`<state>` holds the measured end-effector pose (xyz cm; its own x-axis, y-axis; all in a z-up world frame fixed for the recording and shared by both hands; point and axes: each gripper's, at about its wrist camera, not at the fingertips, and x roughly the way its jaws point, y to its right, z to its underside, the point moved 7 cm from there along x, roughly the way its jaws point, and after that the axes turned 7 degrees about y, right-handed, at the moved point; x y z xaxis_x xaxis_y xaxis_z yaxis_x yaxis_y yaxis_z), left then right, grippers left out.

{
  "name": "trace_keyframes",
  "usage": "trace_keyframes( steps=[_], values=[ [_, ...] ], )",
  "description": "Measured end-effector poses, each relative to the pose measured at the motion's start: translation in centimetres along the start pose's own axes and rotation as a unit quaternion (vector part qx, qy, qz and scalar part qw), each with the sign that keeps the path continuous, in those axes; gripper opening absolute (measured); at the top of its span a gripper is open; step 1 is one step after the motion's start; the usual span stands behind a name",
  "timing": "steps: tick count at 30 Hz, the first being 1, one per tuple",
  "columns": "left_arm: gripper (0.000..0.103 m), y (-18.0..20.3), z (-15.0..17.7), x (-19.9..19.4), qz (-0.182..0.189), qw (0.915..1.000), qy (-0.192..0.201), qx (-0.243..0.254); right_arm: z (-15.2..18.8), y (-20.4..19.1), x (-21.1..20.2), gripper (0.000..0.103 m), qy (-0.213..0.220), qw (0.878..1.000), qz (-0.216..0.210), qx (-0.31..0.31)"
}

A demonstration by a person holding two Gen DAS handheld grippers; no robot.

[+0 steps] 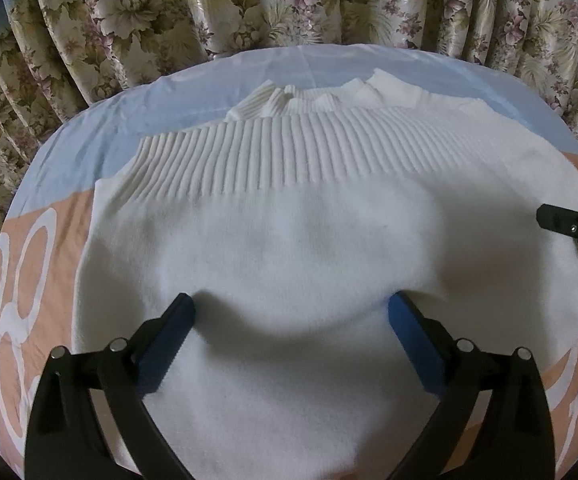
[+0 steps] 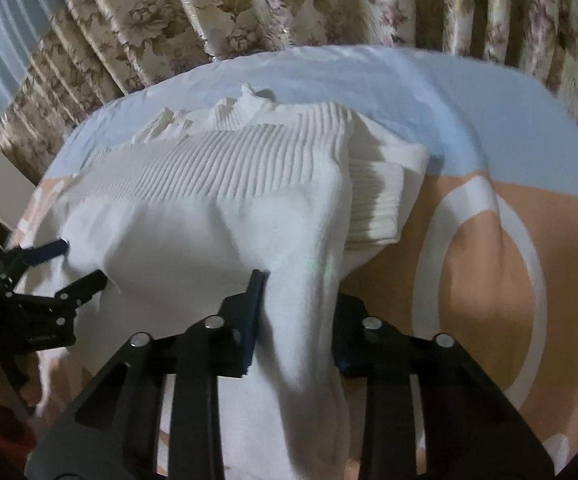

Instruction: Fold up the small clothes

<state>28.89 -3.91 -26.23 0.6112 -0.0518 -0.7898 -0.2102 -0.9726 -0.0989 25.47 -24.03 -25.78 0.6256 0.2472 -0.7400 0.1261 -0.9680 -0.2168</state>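
A white knitted sweater (image 1: 289, 220) lies spread on a peach and light-blue cover (image 1: 49, 248); its ribbed band (image 1: 289, 148) runs across the far side. My left gripper (image 1: 291, 304) is open wide, both blue-padded fingertips resting on the flat knit with nothing pinched between them. In the right wrist view my right gripper (image 2: 301, 288) is shut on a raised ridge of the sweater (image 2: 193, 232) along its right edge; the right finger is partly hidden behind the fabric. A ribbed cuff (image 2: 377, 204) lies folded in just beyond. The left gripper (image 2: 83, 262) shows at the left.
Flowered curtains (image 1: 249, 0) hang close behind the far edge of the cover. Bare cover (image 2: 489, 260) with a large white ring pattern lies to the right of the sweater. The right gripper's tip (image 1: 569, 228) enters the left wrist view at the right edge.
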Motion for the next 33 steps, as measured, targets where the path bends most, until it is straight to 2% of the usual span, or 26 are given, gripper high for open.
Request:
trace_keyframes(
  steps=[7,11,14,17,23,25,29,33],
  values=[
    [0.102,0.0,0.1,0.1,-0.012,0.9999,0.004,0.005,-0.9,-1.8,-0.8,0.026,0.014,0.997,0.062,-0.042],
    [0.102,0.0,0.1,0.2,-0.014,0.9998,0.005,0.011,-1.0,-3.1,-0.7,0.026,0.01,0.99,0.113,-0.086],
    [0.101,-0.4,-0.1,-0.3,0.0,0.9999,-0.007,0.013,-0.9,-3.9,-0.1,0.026,-0.002,0.982,0.149,-0.115],
    [0.101,-2.1,-0.6,-2.4,0.02,0.9997,-0.001,0.015,-1.4,-4.1,-0.1,0.025,-0.011,0.98,0.162,-0.113],
    [0.101,-11.4,-0.8,-4.8,-0.045,0.9987,0.017,0.015,-3.6,-8.4,-1.8,0.025,0.007,0.972,0.184,-0.144],
    [0.101,-14.4,-0.2,-4.9,-0.068,0.9975,0.014,0.009,-4.9,-11.7,-2.3,0.024,0.021,0.969,0.181,-0.164],
    [0.101,-20.1,1.2,-5.9,-0.069,0.9969,0.015,-0.035,-6.3,-19.5,-2.0,0.024,0.039,0.964,0.154,-0.214],
    [0.101,-25.0,3.1,-6.9,-0.091,0.9936,0.005,-0.065,-5.1,-26.7,0.8,0.024,0.022,0.956,0.12,-0.266]
  ],
)
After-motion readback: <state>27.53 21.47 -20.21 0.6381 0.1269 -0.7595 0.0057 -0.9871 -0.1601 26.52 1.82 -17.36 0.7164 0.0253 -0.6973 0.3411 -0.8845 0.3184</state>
